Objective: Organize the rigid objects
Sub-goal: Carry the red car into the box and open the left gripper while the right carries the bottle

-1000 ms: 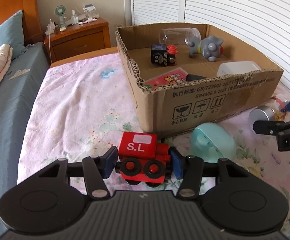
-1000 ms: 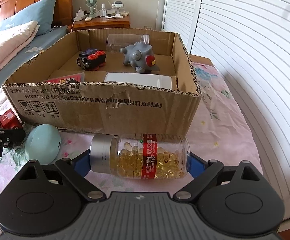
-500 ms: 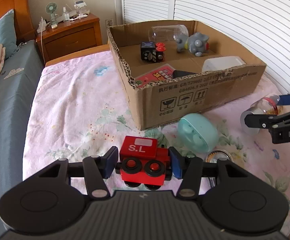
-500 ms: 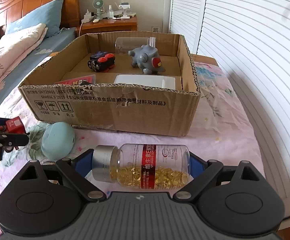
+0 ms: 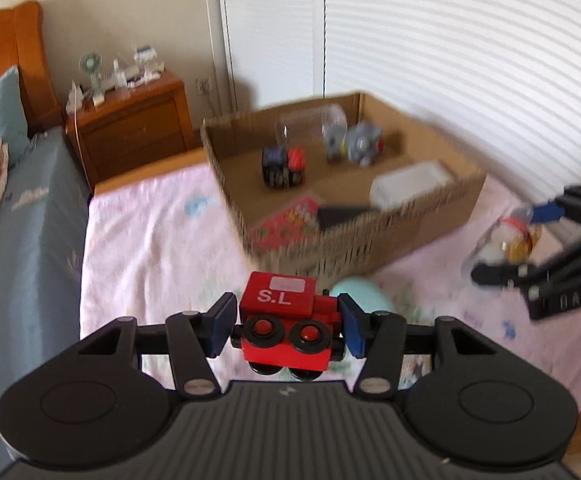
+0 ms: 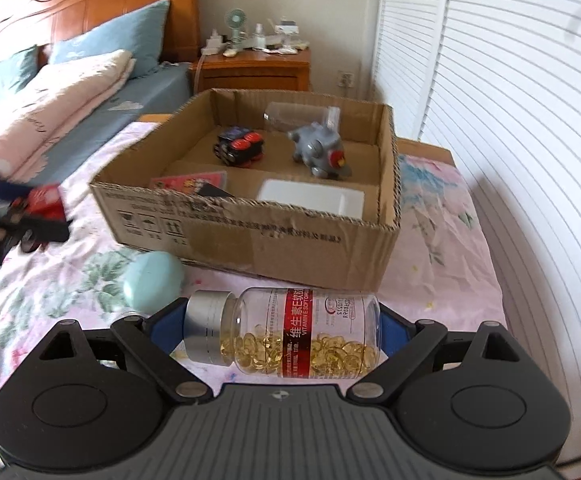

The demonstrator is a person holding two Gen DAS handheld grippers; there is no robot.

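My left gripper [image 5: 286, 330] is shut on a red toy train [image 5: 286, 324] marked "S.L", held above the bedspread in front of the cardboard box [image 5: 354, 248]. My right gripper [image 6: 282, 330] is shut on a clear capsule bottle [image 6: 290, 332] with a silver cap and red label, held sideways in front of the box [image 6: 290, 236]. The box holds a dark toy car [image 6: 239, 147], a grey toy [image 6: 318, 152], a clear jar [image 6: 290, 118], a white container [image 6: 310, 202] and a red pack [image 6: 188, 181]. The right gripper with the bottle shows in the left wrist view [image 5: 502, 248].
A mint egg-shaped case [image 6: 152, 280] lies on the floral bedspread [image 6: 30, 300] against the box front. Pillows [image 6: 50, 92] and a wooden nightstand [image 6: 254, 68] stand beyond. White shutter doors [image 6: 510, 100] run along the right.
Both grippers have lifted with their objects and now look down into the box from higher. The left view is blurred from motion.
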